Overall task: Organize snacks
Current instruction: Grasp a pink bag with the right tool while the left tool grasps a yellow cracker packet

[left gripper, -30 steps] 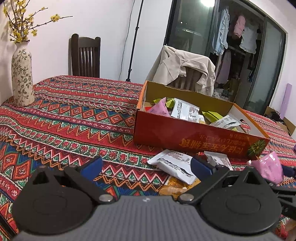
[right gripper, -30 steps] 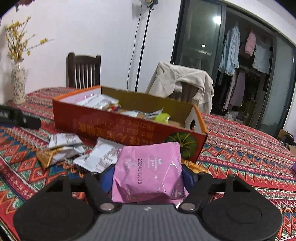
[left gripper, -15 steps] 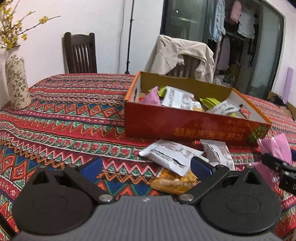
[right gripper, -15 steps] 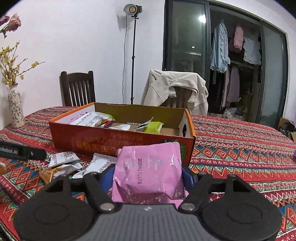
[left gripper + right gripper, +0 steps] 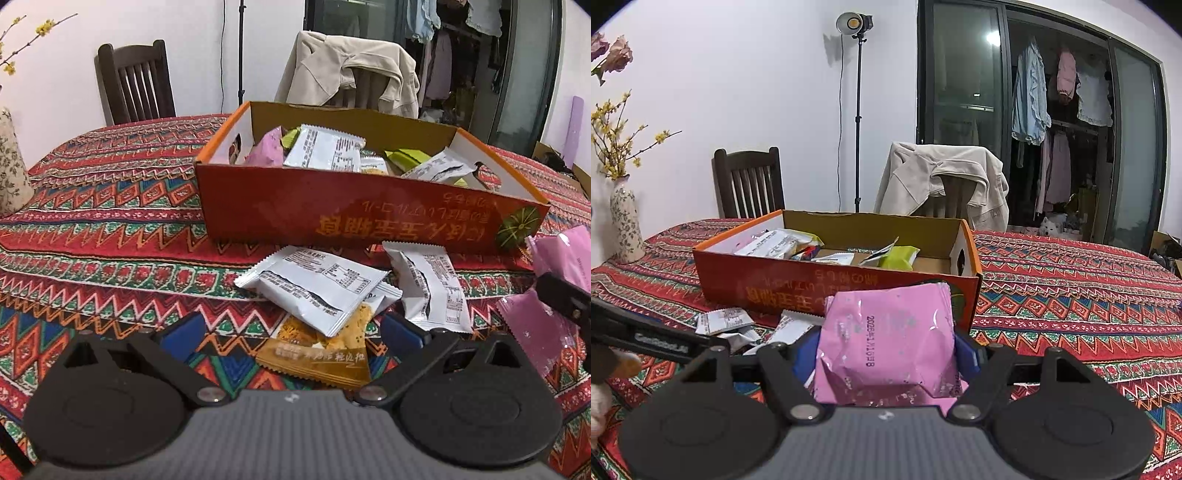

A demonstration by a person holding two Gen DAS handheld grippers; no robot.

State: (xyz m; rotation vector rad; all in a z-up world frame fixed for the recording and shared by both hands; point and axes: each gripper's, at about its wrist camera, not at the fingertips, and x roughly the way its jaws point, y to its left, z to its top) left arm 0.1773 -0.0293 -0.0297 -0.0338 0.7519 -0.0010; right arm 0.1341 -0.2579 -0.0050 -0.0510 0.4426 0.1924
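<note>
An orange cardboard box (image 5: 332, 206) holds several snack packets on the patterned tablecloth; it also shows in the right wrist view (image 5: 768, 288). In front of it lie two white packets (image 5: 314, 284) (image 5: 432, 284) and a golden packet (image 5: 325, 354). My left gripper (image 5: 291, 332) is open and empty, its blue fingers either side of the golden packet. My right gripper (image 5: 886, 350) is shut on a pink snack packet (image 5: 890, 339), held above the table before the box's right end. Another pink packet (image 5: 535, 328) lies on the cloth at the right.
A flowered vase (image 5: 626, 221) stands at the table's left. A dark wooden chair (image 5: 136, 81) and a chair draped with a beige jacket (image 5: 351, 74) stand behind the table. A light stand (image 5: 857, 110) is by the wall.
My right gripper has risen with the pink packet and now sits higher relative to the box. My left gripper has moved forward and down toward the loose packets in front of the box.
</note>
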